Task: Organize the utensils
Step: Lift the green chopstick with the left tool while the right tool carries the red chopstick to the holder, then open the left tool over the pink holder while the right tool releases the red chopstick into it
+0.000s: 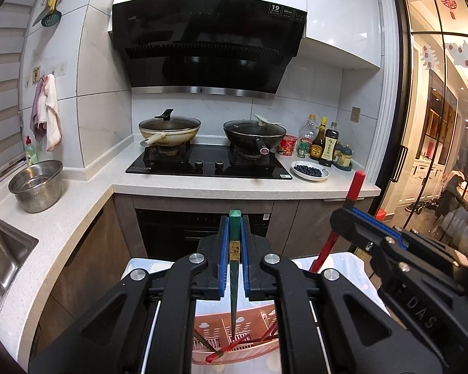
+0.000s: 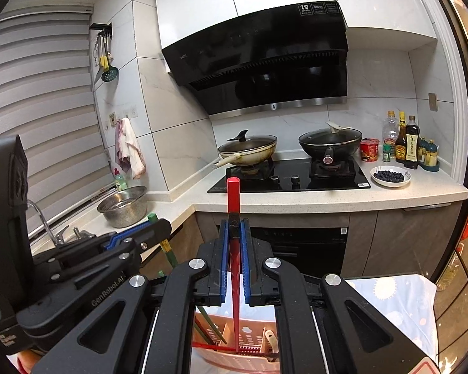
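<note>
A: Your left gripper [image 1: 234, 237] is clamped on the green chopstick [image 1: 234, 280], jaws nearly closed. Stick upright, tip down in the pink basket [image 1: 249, 321].

B: And your right gripper [image 2: 234, 240]?

A: Same, pinched tight on the red chopstick [image 2: 234, 268], tip also down in the basket. More red and green sticks lie inside it.

B: Where's the basket?

A: On the patterned cloth [image 2: 396, 299] right below both your tools. Behind: counter [image 1: 202, 184], hob [image 1: 209, 162] with two lidded woks, bowl of blueberries [image 1: 309, 170], sauce bottles [image 1: 323, 143]. Steel colander [image 1: 36, 185] by the sink.
</note>
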A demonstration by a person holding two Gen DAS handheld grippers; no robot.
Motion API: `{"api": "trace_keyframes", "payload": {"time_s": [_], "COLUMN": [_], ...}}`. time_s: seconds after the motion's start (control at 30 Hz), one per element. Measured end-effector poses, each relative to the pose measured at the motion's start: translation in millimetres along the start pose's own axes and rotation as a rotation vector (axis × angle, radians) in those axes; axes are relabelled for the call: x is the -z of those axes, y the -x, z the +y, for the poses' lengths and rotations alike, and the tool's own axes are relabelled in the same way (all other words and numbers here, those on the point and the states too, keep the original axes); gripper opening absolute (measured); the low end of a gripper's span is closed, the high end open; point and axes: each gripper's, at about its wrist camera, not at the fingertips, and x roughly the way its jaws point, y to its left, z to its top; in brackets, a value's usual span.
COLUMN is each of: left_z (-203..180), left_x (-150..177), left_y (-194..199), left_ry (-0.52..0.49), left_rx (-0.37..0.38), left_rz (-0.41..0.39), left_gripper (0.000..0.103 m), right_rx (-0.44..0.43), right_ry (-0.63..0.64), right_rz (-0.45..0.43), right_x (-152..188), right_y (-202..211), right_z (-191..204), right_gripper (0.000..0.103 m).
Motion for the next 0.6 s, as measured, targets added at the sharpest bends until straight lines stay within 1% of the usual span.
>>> {"api": "trace_keyframes", "payload": {"time_s": [0.13, 0.3, 0.6], "left_z": [2, 3, 6], "left_x": [2, 3, 9], "left_y": [-3, -7, -16], "left_ry": [0.005, 0.006, 0.007], "left_rx": [-0.005, -0.006, -0.009], "left_rz": [0.008, 0.015, 0.036], "left_gripper": [0.007, 0.007, 0.007], "right_rx": [0.006, 0.015, 0.038], "right_ry": [0.004, 0.002, 0.030], "right_rz": [0.013, 0.065, 0.135], "right_x": [4, 20, 43], "right_y": [-4, -18, -43], "right_z": [0, -5, -1], "right_gripper": [0.007, 0.007, 0.007]}}
